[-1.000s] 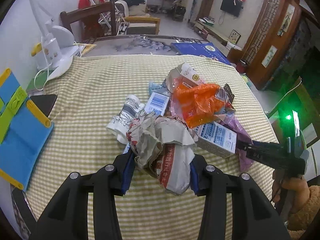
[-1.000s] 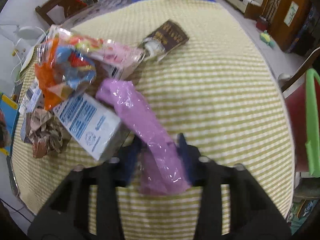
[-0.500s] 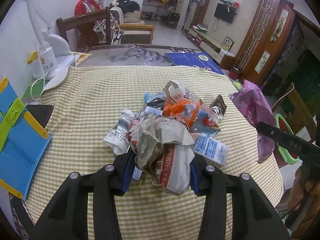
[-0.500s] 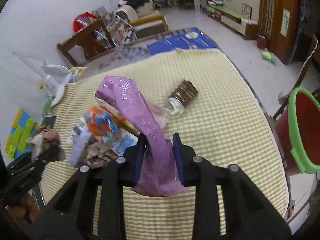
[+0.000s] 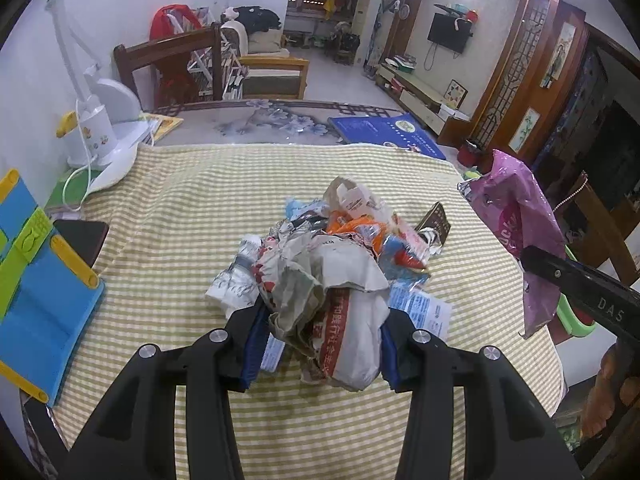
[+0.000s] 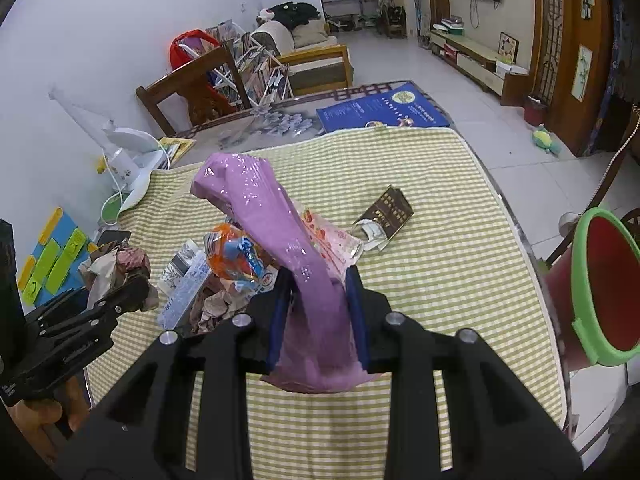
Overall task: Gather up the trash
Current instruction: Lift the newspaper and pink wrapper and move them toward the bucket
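Observation:
My left gripper (image 5: 320, 320) is shut on a crumpled paper wad (image 5: 332, 300) and holds it above the checked tablecloth (image 5: 180, 200). Behind it lies a trash pile (image 5: 360, 232) of wrappers, a small carton and a brown packet (image 5: 436, 220). My right gripper (image 6: 318, 304) is shut on a purple plastic wrapper (image 6: 280, 240), lifted above the table; it also shows at the right of the left wrist view (image 5: 516, 216). A red bin with a green rim (image 6: 600, 288) stands off the table's right edge. The left gripper with its paper wad shows in the right wrist view (image 6: 120, 280).
A blue and green toy board (image 5: 28, 272) and a dark phone (image 5: 84, 236) lie at the table's left. A white desk lamp (image 5: 100, 128) stands at the back left. A blue booklet (image 6: 380, 110) lies at the far edge. A wooden chair (image 5: 172, 68) stands behind the table.
My right gripper has lifted the purple wrapper off the pile and raised it over the table. My left gripper has risen with the paper wad in it.

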The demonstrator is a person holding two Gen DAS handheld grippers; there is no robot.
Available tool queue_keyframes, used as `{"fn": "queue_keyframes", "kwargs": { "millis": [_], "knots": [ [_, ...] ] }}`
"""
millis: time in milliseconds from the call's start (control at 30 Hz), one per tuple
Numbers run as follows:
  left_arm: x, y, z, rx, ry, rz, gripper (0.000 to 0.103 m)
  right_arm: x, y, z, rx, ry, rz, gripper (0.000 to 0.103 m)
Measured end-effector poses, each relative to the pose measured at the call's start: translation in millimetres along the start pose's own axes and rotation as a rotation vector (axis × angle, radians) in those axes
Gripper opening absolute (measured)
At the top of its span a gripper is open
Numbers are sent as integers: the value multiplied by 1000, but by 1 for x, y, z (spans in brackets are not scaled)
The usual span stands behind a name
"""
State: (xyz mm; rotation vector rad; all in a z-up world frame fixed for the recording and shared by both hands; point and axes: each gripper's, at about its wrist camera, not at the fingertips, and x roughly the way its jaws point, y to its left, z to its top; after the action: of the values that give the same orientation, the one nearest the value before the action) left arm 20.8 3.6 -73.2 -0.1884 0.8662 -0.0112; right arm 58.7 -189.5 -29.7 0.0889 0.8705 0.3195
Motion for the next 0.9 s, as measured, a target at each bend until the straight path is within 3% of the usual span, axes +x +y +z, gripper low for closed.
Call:
{"fn": "queue_keyframes", "kwargs": {
  "millis": [167, 433, 900],
  "knots": [
    [-5, -16, 12, 2, -39, -29, 43, -15, -8, 1, 12, -35, -14, 28],
    [1, -60, 12, 57, -21, -68, 44, -28, -34, -4, 44, -42, -33, 28],
    [1, -137, 20, 85, -43, -18, 43, -40, -94, 2, 44, -49, 22, 28]
  ]
}}
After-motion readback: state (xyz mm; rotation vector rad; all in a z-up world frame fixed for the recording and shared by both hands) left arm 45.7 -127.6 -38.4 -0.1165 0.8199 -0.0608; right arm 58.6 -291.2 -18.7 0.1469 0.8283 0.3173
